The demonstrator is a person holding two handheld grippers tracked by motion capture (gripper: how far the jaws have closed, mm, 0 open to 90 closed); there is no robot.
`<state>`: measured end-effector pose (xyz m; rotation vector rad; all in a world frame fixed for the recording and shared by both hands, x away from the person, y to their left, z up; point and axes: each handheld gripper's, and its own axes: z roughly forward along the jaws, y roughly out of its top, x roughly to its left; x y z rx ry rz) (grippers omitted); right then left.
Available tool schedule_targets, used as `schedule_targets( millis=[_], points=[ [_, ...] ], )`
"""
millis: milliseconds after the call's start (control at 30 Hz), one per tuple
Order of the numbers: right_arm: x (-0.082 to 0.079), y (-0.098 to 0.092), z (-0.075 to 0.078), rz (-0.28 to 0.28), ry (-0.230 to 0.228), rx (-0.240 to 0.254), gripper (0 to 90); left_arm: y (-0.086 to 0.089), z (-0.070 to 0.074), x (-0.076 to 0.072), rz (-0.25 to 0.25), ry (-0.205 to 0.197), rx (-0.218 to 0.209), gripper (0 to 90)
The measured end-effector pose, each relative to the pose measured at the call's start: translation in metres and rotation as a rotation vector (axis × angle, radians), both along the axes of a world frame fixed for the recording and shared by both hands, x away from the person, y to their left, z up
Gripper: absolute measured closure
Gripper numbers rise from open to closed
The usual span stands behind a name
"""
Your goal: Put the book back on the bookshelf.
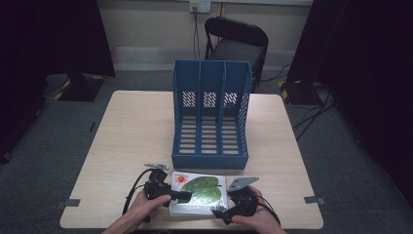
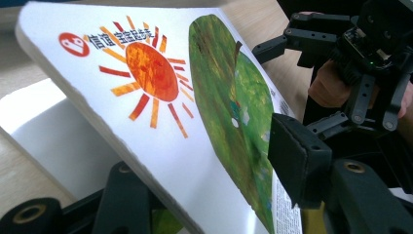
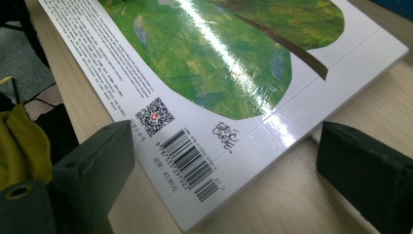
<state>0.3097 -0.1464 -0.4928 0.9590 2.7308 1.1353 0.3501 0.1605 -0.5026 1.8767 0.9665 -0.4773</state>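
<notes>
A blue file rack [image 1: 210,114] with three upright compartments is standing in the middle of a pale wooden table [image 1: 131,131], its slotted floor facing the near edge and its perforated back wall rising toward the far side. Behind the table, a dark folding chair [image 1: 237,43] is sitting against the wall, just below a wall socket [image 1: 200,6] with a cable [image 1: 196,34] hanging down from it. Black curtains [image 1: 53,34] are hanging at both sides of the room, and grey carpet [image 1: 341,161] is covering the floor around the table.
</notes>
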Motion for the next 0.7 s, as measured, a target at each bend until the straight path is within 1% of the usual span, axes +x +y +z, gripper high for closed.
schedule_targets(
  millis=[33,100,133,200,233,267,300,367,400,433,467,500,533,567,700],
  points=[
    [0.000,0.000,0.000,0.000,0.000,0.000,6.3,0.000,0.000,0.000,0.000,0.000,0.000,44.0],
    [0.000,0.001,0.000,0.000,-0.002,0.002,6.4,0.000,0.000,0.000,0.003,0.002,-0.002,42.8],
    [0.001,0.002,0.000,0.000,-0.002,0.006,6.3,0.001,0.000,0.000,0.000,0.001,0.003,45.8],
    [0.001,0.002,0.000,-0.005,0.002,0.012,6.3,0.001,0.000,0.001,-0.006,0.006,0.003,46.9],
    [0.002,0.003,0.000,-0.007,0.001,0.017,6.3,0.000,0.000,0.000,-0.020,-0.007,0.013,48.9],
    [0.002,0.004,0.000,-0.005,0.001,0.018,6.3,-0.001,0.000,0.000,-0.023,0.002,0.010,49.8],
    [0.002,0.005,0.000,0.000,-0.002,0.018,6.3,-0.001,0.000,-0.001,-0.027,-0.002,0.012,50.1],
    [0.002,0.005,0.000,0.004,-0.002,0.018,6.4,0.000,0.002,0.000,-0.034,-0.015,0.000,52.8],
    [0.003,0.005,0.000,0.006,0.000,0.022,6.8,0.001,0.004,0.000,-0.035,-0.027,-0.023,58.7],
    [0.003,0.005,0.000,0.006,0.000,0.022,6.8,0.001,0.004,0.000,-0.035,-0.027,-0.023,60.1],
    [0.003,0.004,0.001,0.008,0.001,0.023,7.1,0.001,0.006,0.001,-0.046,-0.037,-0.026,60.1],
    [0.003,0.004,0.001,0.013,-0.002,0.023,7.8,0.001,0.006,0.001,-0.046,-0.042,-0.025,61.2],
    [0.003,0.004,0.001,0.016,0.000,0.024,7.8,0.000,0.009,0.000,-0.056,-0.063,-0.018,61.9],
    [0.003,0.004,0.001,0.016,0.000,0.024,7.8,0.000,0.009,0.000,-0.056,-0.063,-0.018,62.2],
    [0.005,0.002,0.003,0.016,0.014,0.032,9.9,-0.001,0.011,-0.001,-0.066,-0.098,-0.008,62.2]
  ],
)
